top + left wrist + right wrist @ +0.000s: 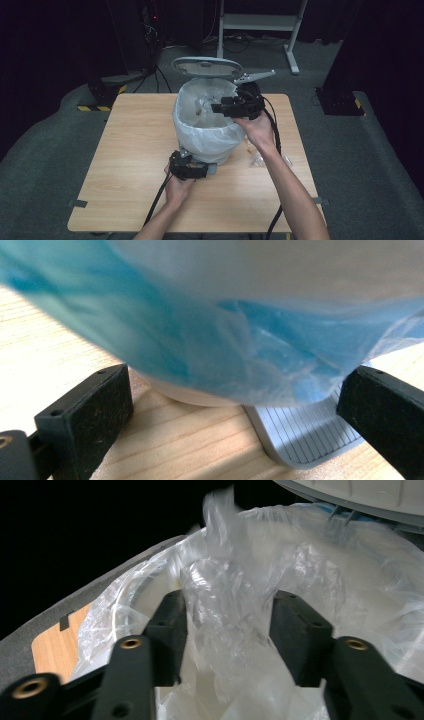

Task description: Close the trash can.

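Note:
A white pedal bin [202, 125] lined with a pale plastic bag stands mid-table, its grey lid [207, 66] raised at the back. My right gripper [216, 107] reaches over the bin's mouth. In the right gripper view its jaws [227, 615] stand apart, with a crumpled piece of clear plastic [230, 595] loose between them above the liner. My left gripper [199, 164] sits low at the front of the bin's base. Its jaws [235, 385] are wide open, facing the bag-covered bin wall [210, 330], and the grey ribbed pedal [305, 435] lies by the right-hand jaw.
A few clear wrappers [257, 160] lie on the wooden table [130, 150] right of the bin, beside my right forearm. Cables trail from both grippers toward the front edge. A white metal stand [260, 22] is on the floor behind the table.

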Demonstrator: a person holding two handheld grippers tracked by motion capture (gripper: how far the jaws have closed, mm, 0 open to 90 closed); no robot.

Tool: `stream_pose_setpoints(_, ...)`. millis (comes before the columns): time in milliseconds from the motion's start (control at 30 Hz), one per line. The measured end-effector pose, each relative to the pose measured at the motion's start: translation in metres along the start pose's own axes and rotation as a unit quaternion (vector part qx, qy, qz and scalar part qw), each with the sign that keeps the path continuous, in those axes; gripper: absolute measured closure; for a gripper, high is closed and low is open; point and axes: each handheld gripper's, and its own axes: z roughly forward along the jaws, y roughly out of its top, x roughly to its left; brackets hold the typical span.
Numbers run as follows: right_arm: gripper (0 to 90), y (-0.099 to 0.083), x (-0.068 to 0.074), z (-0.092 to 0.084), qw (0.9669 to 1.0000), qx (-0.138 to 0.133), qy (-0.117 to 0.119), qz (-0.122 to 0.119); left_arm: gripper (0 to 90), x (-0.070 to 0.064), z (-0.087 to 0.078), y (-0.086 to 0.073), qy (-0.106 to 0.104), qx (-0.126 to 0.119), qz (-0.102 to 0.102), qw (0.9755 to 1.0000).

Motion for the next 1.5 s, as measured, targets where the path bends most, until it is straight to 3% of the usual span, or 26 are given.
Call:
stream_pose_setpoints(200, 39.7, -0.001, -0.001, -0.002, 0.9999, -0.011, -0.007, 0.002, 1.6, 0.000, 0.000, 0.000, 0.000, 0.000, 0.000, 1.0000)
stream_pose_setpoints(400, 35.7, -0.004, 0.000, -0.005, 0.9997, -0.015, -0.021, 0.000, 1.6, 0.000, 0.000, 0.000, 0.000, 0.000, 0.001, 1.0000)
stream_pose_setpoints(500, 35.0, -0.007, -0.001, -0.009, 0.9993, -0.030, -0.023, 0.003, 1.6, 0.000, 0.000, 0.000, 0.000, -0.001, -0.002, 1.0000)
stream_pose_setpoints(1033, 35.1, -0.021, -0.005, -0.030, 0.9975, -0.061, -0.033, 0.009, 1.6, 0.000, 0.000, 0.000, 0.000, -0.001, -0.002, 1.0000)
stream_pose_setpoints(1500, 37.5, -0.038, -0.006, -0.051, 0.9940, -0.096, -0.052, 0.008, 1.6, 0.000, 0.000, 0.000, 0.000, -0.002, -0.001, 1.0000)
